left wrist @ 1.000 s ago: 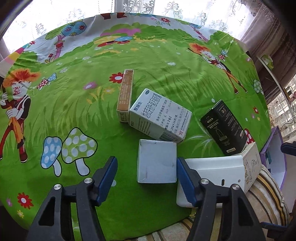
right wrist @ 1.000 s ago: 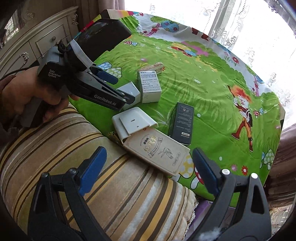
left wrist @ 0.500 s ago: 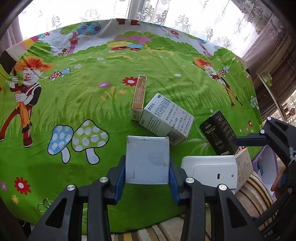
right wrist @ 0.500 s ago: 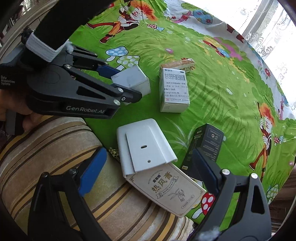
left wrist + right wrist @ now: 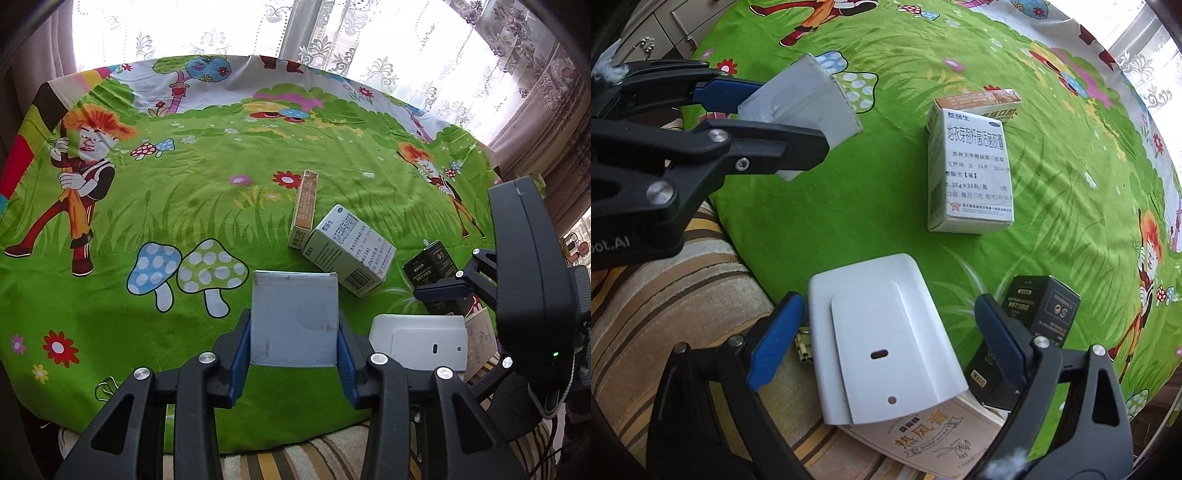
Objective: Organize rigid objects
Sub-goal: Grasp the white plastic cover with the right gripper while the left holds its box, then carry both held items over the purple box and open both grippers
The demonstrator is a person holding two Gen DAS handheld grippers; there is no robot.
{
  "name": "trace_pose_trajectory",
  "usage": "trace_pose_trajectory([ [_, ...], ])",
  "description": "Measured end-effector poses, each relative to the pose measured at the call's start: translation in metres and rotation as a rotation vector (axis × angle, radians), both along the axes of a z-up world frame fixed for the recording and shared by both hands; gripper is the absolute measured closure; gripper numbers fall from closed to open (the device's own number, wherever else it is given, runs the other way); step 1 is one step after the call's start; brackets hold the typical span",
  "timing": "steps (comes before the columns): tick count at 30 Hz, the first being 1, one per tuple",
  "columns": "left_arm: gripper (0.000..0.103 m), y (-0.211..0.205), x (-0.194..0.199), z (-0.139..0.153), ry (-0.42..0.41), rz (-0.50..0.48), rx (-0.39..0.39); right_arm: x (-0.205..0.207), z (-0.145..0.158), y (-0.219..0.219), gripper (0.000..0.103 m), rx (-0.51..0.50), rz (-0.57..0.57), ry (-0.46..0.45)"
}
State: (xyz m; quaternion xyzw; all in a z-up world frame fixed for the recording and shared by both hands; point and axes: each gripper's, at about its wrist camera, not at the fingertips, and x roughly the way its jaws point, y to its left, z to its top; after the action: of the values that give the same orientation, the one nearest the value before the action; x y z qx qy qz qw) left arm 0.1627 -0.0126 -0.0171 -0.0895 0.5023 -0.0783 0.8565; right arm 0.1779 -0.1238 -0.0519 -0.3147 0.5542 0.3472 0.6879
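Observation:
My left gripper (image 5: 294, 332) is shut on a small grey-white box (image 5: 293, 319) and holds it above the green cartoon tablecloth (image 5: 184, 206). The right wrist view shows that box (image 5: 801, 107) lifted at the upper left. My right gripper (image 5: 886, 314) points down over a white plastic cover (image 5: 882, 339). Its jaws are closing around the cover, and the blue pads stand apart from it. The cover lies on a beige printed box (image 5: 934, 439). A black box (image 5: 1041, 310), a white medicine box (image 5: 971, 173) and a slim orange box (image 5: 979, 103) lie on the cloth.
A striped cushion (image 5: 665, 302) borders the table's near edge, under part of the beige box. A drawer cabinet (image 5: 665, 22) stands beyond the left gripper. Lace curtains (image 5: 369, 48) hang behind the table. A paper clip (image 5: 105, 387) lies near the cloth's front edge.
The left gripper has shut on the small grey-white box and lifted it off the cloth. The right gripper has come down over the white cover, and its jaws have narrowed a little.

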Motion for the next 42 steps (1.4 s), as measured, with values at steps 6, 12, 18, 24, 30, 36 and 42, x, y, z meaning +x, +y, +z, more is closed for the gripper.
trace_pose_trajectory([
  [6,0.061,-0.002,-0.001,0.001,-0.005,-0.003,0.005,-0.002,-0.003,-0.003,0.036,0.012,-0.018,-0.007],
  [12,0.061,0.0,-0.004,0.005,-0.022,0.015,0.008,-0.002,0.016,-0.014,0.036,0.071,-0.074,-0.06],
  [18,0.061,-0.003,-0.008,0.011,-0.039,0.021,0.013,-0.002,0.042,-0.027,0.036,0.15,-0.144,-0.117],
  [24,0.061,-0.01,-0.014,0.02,-0.059,0.016,0.015,-0.012,0.059,-0.04,0.036,0.218,-0.222,-0.167],
  [30,0.061,-0.026,-0.021,0.031,-0.078,-0.016,0.025,-0.03,0.072,-0.063,0.036,0.227,-0.329,-0.251],
  [36,0.061,-0.044,-0.029,0.041,-0.096,-0.054,0.032,-0.051,0.084,-0.09,0.036,0.221,-0.421,-0.324],
  [42,0.061,-0.07,-0.039,0.049,-0.104,-0.106,0.034,-0.069,0.093,-0.119,0.036,0.239,-0.503,-0.364],
])
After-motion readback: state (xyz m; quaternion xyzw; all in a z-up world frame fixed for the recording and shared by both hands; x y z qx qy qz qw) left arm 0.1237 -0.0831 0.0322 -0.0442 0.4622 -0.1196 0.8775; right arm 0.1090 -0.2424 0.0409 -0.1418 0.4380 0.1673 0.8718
